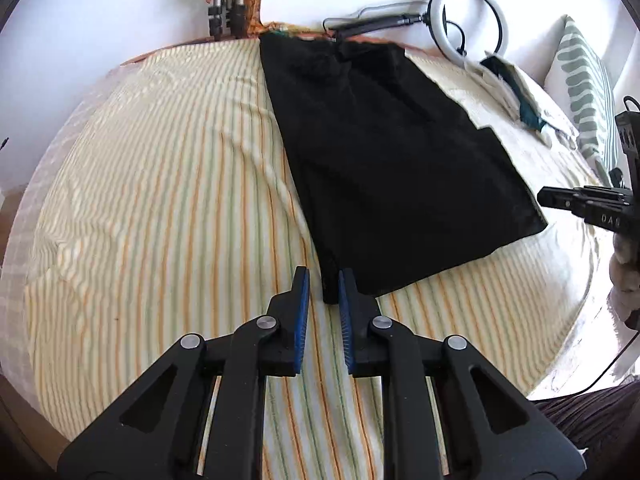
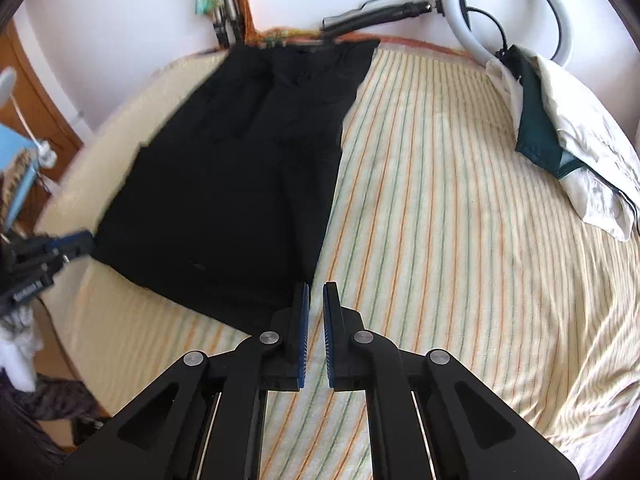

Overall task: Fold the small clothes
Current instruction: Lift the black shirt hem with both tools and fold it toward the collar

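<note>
A black garment (image 1: 384, 168) lies flat on the striped bedsheet (image 1: 160, 220), running from the far edge toward me; it also shows in the right wrist view (image 2: 232, 176). My left gripper (image 1: 323, 276) is open by a small gap, and the garment's near left corner lies between its blue-padded fingertips. My right gripper (image 2: 316, 290) is open by a narrow gap at the garment's near right corner, with nothing visibly held. The right gripper also shows at the right edge of the left wrist view (image 1: 560, 200), and the left gripper at the left edge of the right wrist view (image 2: 76, 240).
A pile of white and dark green clothes (image 2: 560, 136) lies at the bed's far right. A ring light (image 2: 516, 4) on a black arm rests against the wall behind. A patterned pillow (image 1: 588, 80) stands at the right. A wooden cabinet (image 2: 36, 92) stands to the left.
</note>
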`<state>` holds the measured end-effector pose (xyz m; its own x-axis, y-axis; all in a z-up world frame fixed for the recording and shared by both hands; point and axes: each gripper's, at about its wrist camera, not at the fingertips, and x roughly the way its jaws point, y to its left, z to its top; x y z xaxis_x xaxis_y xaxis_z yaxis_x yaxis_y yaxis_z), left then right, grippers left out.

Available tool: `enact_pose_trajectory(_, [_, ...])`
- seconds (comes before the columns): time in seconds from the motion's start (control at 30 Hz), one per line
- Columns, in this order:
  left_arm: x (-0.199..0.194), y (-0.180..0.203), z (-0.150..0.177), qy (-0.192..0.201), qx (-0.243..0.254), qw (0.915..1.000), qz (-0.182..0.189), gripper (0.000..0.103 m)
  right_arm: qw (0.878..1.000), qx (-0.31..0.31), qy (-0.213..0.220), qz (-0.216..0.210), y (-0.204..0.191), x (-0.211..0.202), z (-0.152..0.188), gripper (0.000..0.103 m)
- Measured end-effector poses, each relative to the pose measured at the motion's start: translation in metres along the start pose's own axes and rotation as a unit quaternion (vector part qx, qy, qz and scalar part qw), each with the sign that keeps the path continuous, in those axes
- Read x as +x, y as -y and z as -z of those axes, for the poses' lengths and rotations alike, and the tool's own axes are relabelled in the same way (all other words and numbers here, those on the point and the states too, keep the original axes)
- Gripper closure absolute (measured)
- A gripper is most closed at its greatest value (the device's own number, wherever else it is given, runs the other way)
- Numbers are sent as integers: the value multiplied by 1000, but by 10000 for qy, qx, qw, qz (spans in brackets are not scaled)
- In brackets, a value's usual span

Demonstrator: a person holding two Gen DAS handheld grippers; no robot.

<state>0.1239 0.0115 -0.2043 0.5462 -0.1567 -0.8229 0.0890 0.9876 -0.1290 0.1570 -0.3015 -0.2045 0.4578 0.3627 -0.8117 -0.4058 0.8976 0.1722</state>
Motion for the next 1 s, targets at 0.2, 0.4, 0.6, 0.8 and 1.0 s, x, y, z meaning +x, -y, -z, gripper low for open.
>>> enact_pose_trajectory(0.2, [-22, -17, -49, 377, -91, 9991, 143, 89, 9977, 36, 598, -312, 5, -33, -31, 67])
enact_pose_trajectory(0.4, [-20, -47, -126, 587, -289, 9974, 307, 88, 9945, 63, 938, -466, 16, -44, -81, 67])
enact_pose_trajectory(0.6, [25, -74, -192, 524, -458, 9966, 433, 73, 9951, 118, 834, -523, 38, -14, -137, 67])
enact_pose_trajectory(0.8, [93, -97, -240, 420, -719, 9944, 653, 73, 9943, 402, 748, -639, 69, 41, -198, 67])
enact_pose_trajectory(1.0, [154, -113, -266, 311, -870, 9937, 632, 73, 9899, 912, 782, -747, 94, 104, -239, 67])
